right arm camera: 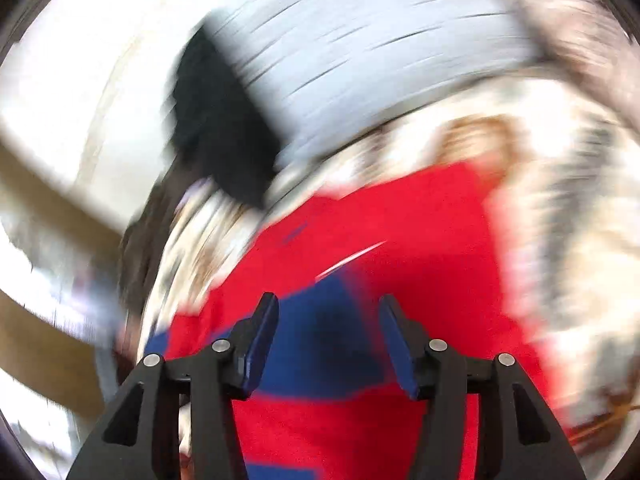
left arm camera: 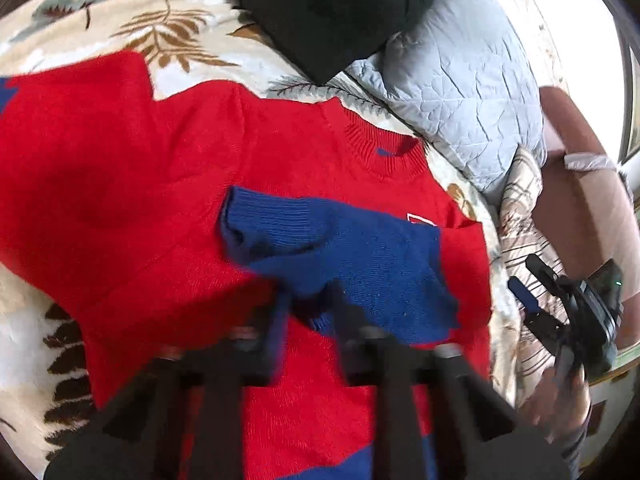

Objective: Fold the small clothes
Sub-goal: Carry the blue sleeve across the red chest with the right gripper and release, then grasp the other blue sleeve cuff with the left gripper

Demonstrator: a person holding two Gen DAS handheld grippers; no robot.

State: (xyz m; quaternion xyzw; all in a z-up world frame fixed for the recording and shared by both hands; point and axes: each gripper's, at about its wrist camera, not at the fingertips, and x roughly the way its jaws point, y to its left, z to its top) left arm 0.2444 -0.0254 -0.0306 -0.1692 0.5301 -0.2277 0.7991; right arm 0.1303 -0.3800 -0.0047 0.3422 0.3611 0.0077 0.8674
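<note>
A cream blanket (left arm camera: 168, 28) printed with brown and grey leaves covered the bed, running from its far left corner down to the near left edge. Toward the far right corner lay a pale blue quilted pillow (left arm camera: 456, 80), with a heap of black cloth (left arm camera: 336, 12) just beside it along the far edge. Beyond the right edge of the bed stood a brown cardboard box (left arm camera: 576, 200), and strong daylight came in from a window (left arm camera: 628, 80) on that side, washing the wall there nearly white.
</note>
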